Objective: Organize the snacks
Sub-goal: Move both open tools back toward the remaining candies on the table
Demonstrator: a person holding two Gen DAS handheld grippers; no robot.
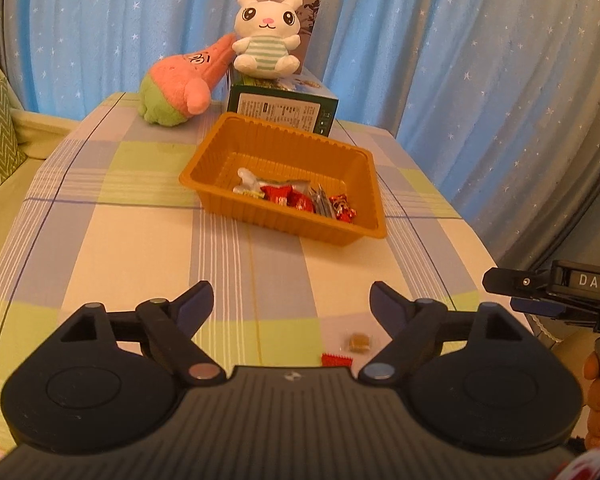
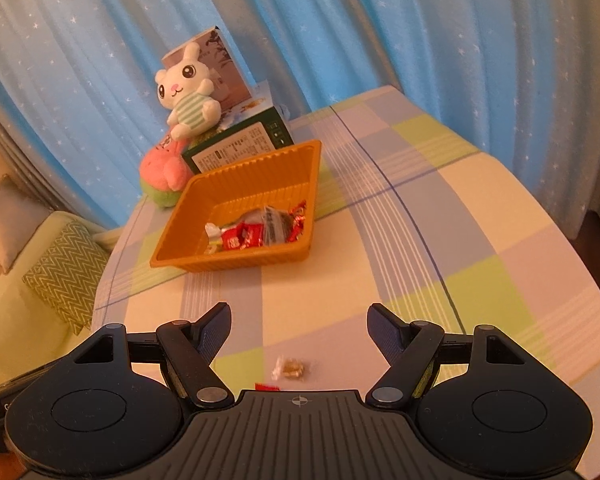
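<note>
Left wrist view | left tongs (image 1: 291,304) wide open, empty | right tongs (image 2: 299,326) open, empty | tray (image 1: 220,160) ahead collects snacks | brown candy (image 2: 293,368) just below, likely next.

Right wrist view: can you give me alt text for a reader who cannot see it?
The right gripper, jaws open and empty, hovers over a checked tablecloth above a clear-wrapped brown candy and a red wrapper partly hidden by the gripper. Beyond, an orange tray holds several wrapped snacks, with plush toys and boxes behind it.
</note>
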